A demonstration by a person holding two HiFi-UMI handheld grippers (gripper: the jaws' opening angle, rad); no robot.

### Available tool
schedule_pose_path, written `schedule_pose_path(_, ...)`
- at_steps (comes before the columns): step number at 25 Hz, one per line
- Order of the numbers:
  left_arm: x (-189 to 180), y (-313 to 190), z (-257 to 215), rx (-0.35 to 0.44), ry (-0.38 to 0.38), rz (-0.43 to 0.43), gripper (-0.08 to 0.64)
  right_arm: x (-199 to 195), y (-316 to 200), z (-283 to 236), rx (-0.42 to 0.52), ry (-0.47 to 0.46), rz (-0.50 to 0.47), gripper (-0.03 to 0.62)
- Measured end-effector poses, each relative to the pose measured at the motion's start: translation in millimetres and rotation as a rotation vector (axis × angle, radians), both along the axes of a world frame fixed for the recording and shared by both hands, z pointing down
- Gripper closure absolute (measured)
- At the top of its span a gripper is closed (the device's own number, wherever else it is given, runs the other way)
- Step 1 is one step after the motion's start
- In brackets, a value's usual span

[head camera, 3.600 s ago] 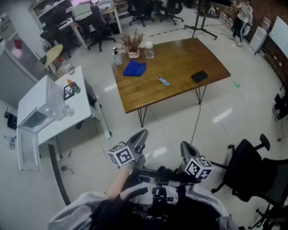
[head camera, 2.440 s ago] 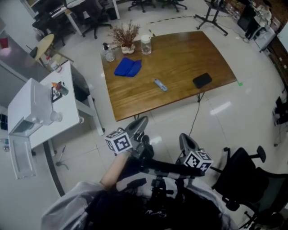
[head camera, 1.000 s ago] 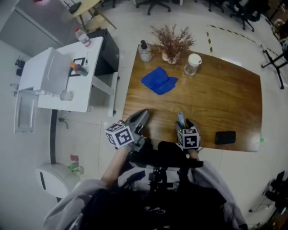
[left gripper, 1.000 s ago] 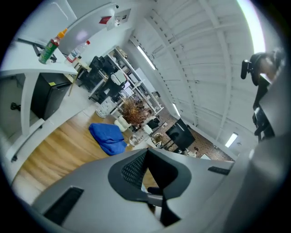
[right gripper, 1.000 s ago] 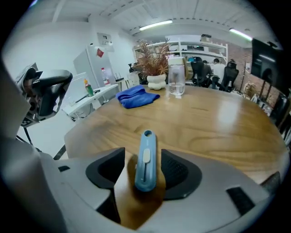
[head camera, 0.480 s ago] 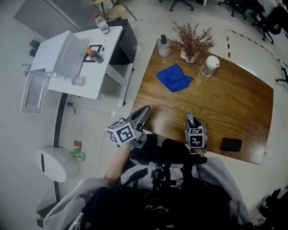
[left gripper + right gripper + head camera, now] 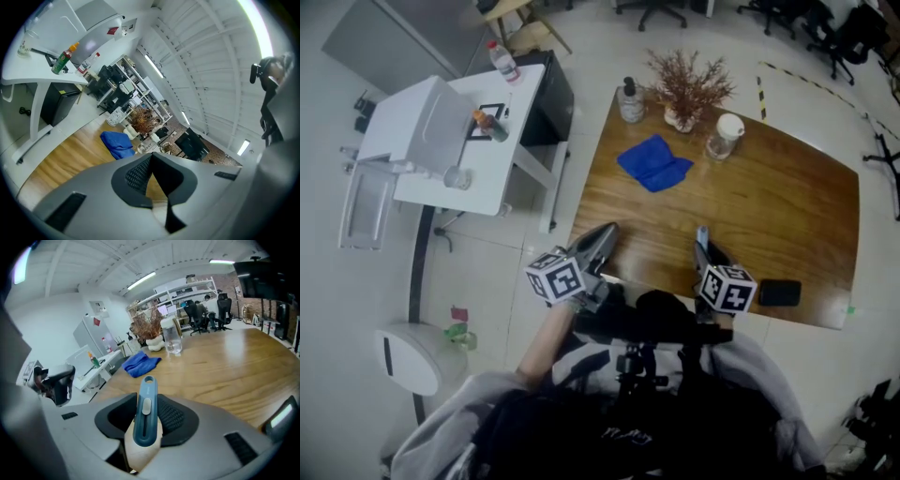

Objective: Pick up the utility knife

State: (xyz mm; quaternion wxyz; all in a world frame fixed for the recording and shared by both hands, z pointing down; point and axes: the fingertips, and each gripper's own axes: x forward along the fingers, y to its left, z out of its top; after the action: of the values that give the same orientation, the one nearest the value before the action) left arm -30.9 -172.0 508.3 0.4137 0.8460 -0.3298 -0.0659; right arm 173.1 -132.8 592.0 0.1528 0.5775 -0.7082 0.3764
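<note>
The utility knife [image 7: 145,414], blue on top with a pale underside, sits between the pads of my right gripper [image 7: 149,422], its hole end pointing away. The jaws are closing on it and carry it above the wooden table [image 7: 243,366]. From the head view the knife [image 7: 701,238] pokes out of the right gripper [image 7: 705,251] over the table's near edge. My left gripper [image 7: 600,240] hovers at the table's near left edge. Its jaws [image 7: 151,159] are shut with nothing in them.
On the table lie a blue cloth [image 7: 653,162], a lidded glass jar [image 7: 725,135], a dried plant [image 7: 686,89], a pump bottle [image 7: 630,101] and a black phone [image 7: 779,292]. A white side table [image 7: 478,159] stands to the left.
The right gripper has shut on the knife, risen off the tabletop and rolled, so its marker cube now sits further right. The left gripper has hardly moved.
</note>
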Motion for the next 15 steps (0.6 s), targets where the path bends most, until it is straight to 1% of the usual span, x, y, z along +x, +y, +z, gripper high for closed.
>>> schedule_pose_path(5,5,0,0,-0.002,0.011,0.026,0.552,6,0,-54,0.114,-0.022,0.03,0.446)
schedule_pose_path(7,10,-2,-3,0.014,0.035,0.034,0.554,8,4,-68,0.144,-0.037,0.042,0.451)
schedule_pose_path(9,16,-4,-8,0.041,0.054,0.04,0.554,9,8,-78,0.162,-0.047,0.052,0.453)
schedule_pose_path(10,19,-4,-10,0.047,0.051,0.048,0.554,10,10,-80,0.165,-0.048,0.058,0.453)
schedule_pose_path(13,31,-2,-12,0.057,0.044,0.084,0.554,16,15,-80,0.168,-0.045,0.081,0.453)
schedule_pose_path(15,36,-3,-14,0.066,0.059,0.09,0.554,20,18,-79,0.174,-0.054,0.102,0.453)
